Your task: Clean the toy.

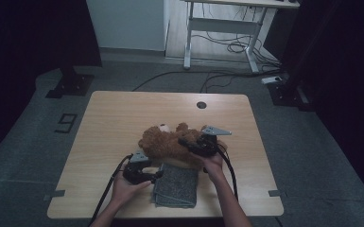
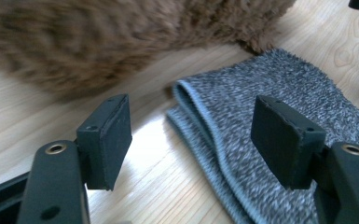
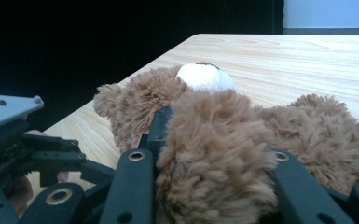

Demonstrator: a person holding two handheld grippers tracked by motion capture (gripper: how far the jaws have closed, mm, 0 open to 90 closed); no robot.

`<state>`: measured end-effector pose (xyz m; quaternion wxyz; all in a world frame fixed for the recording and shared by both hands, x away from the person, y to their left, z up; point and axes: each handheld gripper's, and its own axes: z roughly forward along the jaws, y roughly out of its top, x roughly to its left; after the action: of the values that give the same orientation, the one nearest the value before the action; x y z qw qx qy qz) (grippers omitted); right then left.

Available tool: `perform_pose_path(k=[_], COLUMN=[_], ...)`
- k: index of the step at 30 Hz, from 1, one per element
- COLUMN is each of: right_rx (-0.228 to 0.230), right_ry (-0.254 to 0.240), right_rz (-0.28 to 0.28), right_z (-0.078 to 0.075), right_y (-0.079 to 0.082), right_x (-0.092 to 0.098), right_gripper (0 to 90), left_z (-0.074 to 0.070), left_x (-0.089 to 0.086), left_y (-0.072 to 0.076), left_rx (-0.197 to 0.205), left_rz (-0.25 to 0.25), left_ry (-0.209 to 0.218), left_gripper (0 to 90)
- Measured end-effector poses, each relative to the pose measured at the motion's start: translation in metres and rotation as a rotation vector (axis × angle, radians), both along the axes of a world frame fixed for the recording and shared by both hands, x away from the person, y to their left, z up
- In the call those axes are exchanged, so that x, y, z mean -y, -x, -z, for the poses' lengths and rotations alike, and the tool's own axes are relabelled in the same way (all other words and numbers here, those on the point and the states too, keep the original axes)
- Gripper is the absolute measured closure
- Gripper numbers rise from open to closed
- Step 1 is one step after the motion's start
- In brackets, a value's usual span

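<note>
Right gripper (image 1: 188,142) clamped on a limb of the brown bear (image 1: 168,142) lying mid-counter (image 1: 113,118), left gripper (image 2: 191,135) wide apart, holding nothing, poised over the folded grey cloth's (image 2: 270,93) edge beside the bear

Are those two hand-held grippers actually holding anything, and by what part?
The right hand-held gripper clamps a furry limb of the teddy bear. The left hand-held gripper holds nothing; its jaws stand open around the grey folded cloth's edge.

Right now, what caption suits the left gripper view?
Open left tool poised over folded grey knitted cloth beside brown teddy bear.
</note>
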<state>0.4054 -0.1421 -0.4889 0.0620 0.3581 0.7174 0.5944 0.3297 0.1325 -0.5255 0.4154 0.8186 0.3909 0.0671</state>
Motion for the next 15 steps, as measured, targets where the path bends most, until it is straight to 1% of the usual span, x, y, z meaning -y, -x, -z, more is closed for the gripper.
perform_pose_path(k=[7,9,13,15], right_rx=[-0.002,-0.002,0.0,-0.001], right_ry=[-0.005,-0.006,-0.006,-0.005], right_rz=[-0.003,-0.003,-0.002,-0.004], right_z=[0.001,0.001,0.001,0.001], right_y=[0.0,0.0,0.0,0.001], right_x=[0.001,0.001,0.001,0.001], right_gripper=[67.9,67.9,67.8,67.8], left_z=[0.004,0.005,0.011,0.015], left_x=[0.016,0.019,0.028,0.031], left_y=[0.002,0.001,-0.002,-0.003], left_rx=[0.014,0.013,0.002,-0.002], left_rz=[0.031,0.038,0.037,0.038], left_ry=[-0.01,-0.018,-0.061,-0.076], left_gripper=[28.0,28.0,27.2,26.8])
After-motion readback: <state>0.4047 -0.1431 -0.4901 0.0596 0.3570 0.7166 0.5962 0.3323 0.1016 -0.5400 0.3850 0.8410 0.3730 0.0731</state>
